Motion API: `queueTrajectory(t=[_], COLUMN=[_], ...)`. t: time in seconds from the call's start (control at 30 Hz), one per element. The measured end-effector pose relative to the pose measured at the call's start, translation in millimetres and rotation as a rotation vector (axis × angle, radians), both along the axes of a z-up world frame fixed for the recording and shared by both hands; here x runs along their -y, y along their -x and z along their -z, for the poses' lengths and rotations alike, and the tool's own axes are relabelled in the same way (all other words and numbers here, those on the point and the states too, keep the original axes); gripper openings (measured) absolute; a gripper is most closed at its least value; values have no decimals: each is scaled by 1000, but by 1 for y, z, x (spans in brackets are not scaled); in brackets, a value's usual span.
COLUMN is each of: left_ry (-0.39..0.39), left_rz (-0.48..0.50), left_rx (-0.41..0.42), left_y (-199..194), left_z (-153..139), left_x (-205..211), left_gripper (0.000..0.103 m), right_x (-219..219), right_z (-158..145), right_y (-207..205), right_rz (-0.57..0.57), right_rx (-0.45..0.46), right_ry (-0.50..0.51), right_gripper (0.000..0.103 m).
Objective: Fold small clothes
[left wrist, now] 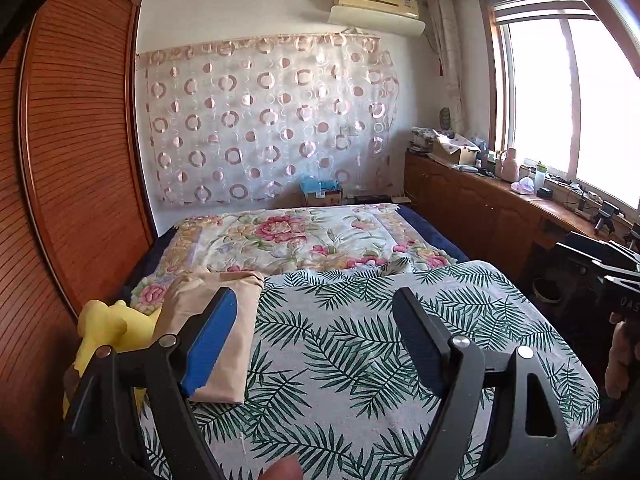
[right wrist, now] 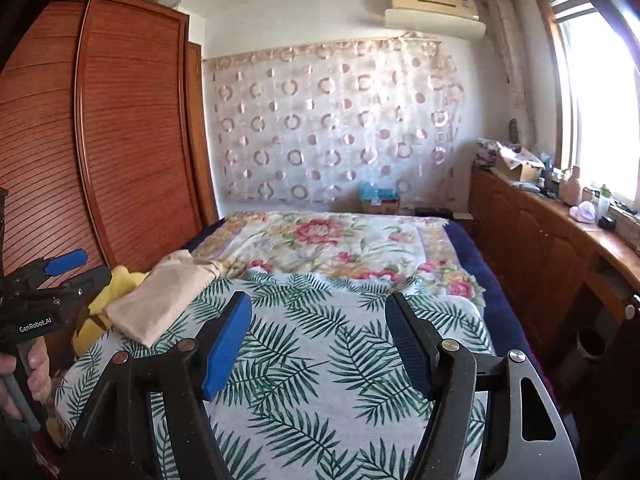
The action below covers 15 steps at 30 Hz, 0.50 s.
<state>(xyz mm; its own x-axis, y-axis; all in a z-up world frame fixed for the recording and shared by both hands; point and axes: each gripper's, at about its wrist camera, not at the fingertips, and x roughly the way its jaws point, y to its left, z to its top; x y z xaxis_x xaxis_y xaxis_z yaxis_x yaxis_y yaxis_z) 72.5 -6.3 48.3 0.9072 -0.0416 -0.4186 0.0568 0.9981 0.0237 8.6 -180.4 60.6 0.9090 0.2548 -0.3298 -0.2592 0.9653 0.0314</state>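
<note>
Both the left gripper (left wrist: 316, 300) and right gripper (right wrist: 318, 304) hang with jaws spread wide, holding nothing, above the palm-leaf sheet (right wrist: 320, 352). A folded beige garment (left wrist: 216, 320) lies at the sheet's left edge, beside a yellow garment (left wrist: 108, 328). Beyond lies a floral quilt (right wrist: 332, 244).

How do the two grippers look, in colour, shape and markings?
Both are alike: a black frame with silver pivot bolts and two flat ribbed pads, one bright blue, one dark. This holds for the left gripper and the right gripper. White "GenRobot.AI" lettering marks the left one's side. No cables show.
</note>
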Motion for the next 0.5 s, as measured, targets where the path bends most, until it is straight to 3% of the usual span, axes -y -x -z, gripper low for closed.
queueTrajectory(t=[0.23, 0.5], left_ry=[12, 10], left_rz=[1, -13], left_rx=[9, 18], left_y=[7, 10], left_z=[-6, -12], left_x=[0, -1], left_gripper=[81, 81], right_x=[-7, -12], right_z=[6, 18], right_y=[20, -8], right_rz=[14, 21], right_rx=[24, 24], right_ry=[-5, 1], right_gripper=[71, 71])
